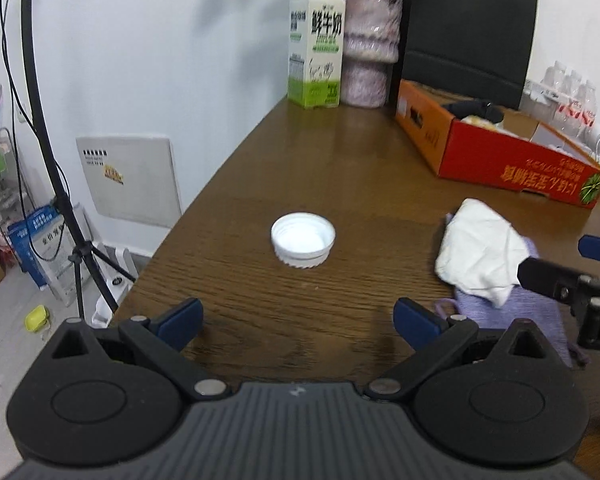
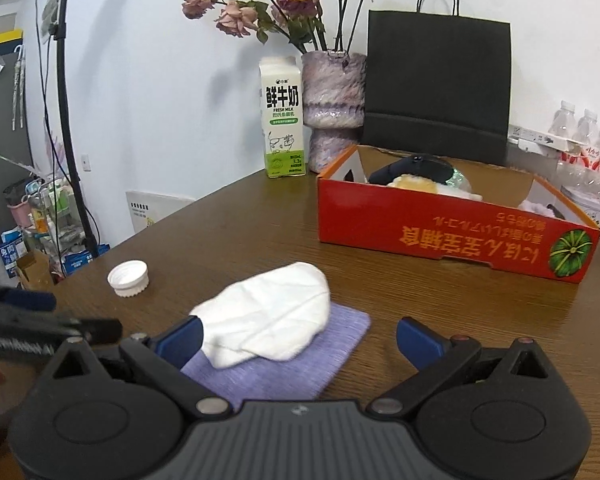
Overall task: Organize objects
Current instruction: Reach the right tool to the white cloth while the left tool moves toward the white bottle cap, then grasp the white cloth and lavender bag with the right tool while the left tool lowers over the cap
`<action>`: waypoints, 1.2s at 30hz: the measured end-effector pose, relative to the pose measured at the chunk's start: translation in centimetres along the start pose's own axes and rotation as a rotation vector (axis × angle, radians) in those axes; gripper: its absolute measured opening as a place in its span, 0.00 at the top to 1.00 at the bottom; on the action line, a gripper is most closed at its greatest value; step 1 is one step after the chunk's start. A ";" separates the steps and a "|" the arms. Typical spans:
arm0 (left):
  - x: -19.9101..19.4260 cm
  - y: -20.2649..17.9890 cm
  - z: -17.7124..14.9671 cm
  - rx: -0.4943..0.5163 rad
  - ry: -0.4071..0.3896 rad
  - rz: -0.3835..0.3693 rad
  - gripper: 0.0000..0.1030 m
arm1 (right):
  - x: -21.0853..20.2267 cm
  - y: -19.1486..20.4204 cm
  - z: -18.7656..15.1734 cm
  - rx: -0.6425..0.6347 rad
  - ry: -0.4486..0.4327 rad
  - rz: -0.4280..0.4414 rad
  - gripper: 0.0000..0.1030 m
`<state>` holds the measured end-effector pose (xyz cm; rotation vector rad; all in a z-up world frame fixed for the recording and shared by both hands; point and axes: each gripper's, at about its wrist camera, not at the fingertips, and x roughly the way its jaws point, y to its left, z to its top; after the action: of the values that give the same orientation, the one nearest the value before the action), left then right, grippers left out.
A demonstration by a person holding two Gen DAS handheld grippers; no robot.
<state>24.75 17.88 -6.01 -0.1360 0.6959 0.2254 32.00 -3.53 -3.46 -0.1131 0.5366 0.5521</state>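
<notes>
A white ribbed cap (image 1: 303, 240) lies open side up on the brown table, ahead of my open, empty left gripper (image 1: 298, 320); it also shows in the right wrist view (image 2: 129, 278). A white folded cloth (image 2: 268, 320) lies on a purple cloth (image 2: 300, 360) just ahead of my open, empty right gripper (image 2: 300, 340), slightly to its left. Both cloths show in the left wrist view, white (image 1: 480, 252) over purple (image 1: 512, 312), beside the right gripper's fingers (image 1: 540, 276). A red cardboard box (image 2: 440, 236) holding several items stands behind.
A milk carton (image 2: 282, 120), a purple vase (image 2: 332, 108) with dried roses and a black paper bag (image 2: 436, 88) stand at the table's back by the wall. Water bottles (image 2: 588, 140) stand at far right. The table's left edge (image 1: 188, 216) drops to a cluttered floor with a tripod (image 1: 60, 184).
</notes>
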 end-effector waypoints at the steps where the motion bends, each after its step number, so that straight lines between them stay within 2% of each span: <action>1: 0.3 0.1 0.2 0.005 0.004 0.000 0.00 | 0.5 0.3 0.2 0.002 0.005 -0.003 0.00; 5: 1.4 0.3 0.8 0.048 0.005 0.030 0.00 | 2.0 1.0 0.8 0.010 0.026 -0.006 0.00; 10: 2.9 0.4 1.8 0.070 -0.001 -0.002 0.00 | 4.0 1.5 1.3 -0.012 0.076 -0.004 0.00; 15: 4.4 -0.4 3.0 0.077 -0.003 -0.012 0.00 | 6.2 0.9 1.7 -0.038 0.145 0.052 0.00; 22: 6.3 -2.7 4.2 0.074 -0.002 -0.002 0.00 | 7.3 -1.1 2.4 -0.124 0.156 0.162 0.01; 24: 6.4 -2.8 4.2 0.078 -0.002 -0.011 0.00 | 7.4 -1.5 2.4 -0.125 0.156 0.168 0.01; 28: 6.4 -2.9 4.1 0.078 -0.002 -0.010 0.00 | 7.2 -1.2 2.3 -0.136 0.145 0.172 0.08; 36: 6.5 -2.9 4.1 0.077 -0.002 -0.009 0.00 | 7.2 -1.2 2.3 -0.132 0.144 0.157 0.10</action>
<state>32.83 16.92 -6.94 -0.0652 0.7007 0.1892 38.87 -0.60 -5.26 -0.2388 0.6528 0.7368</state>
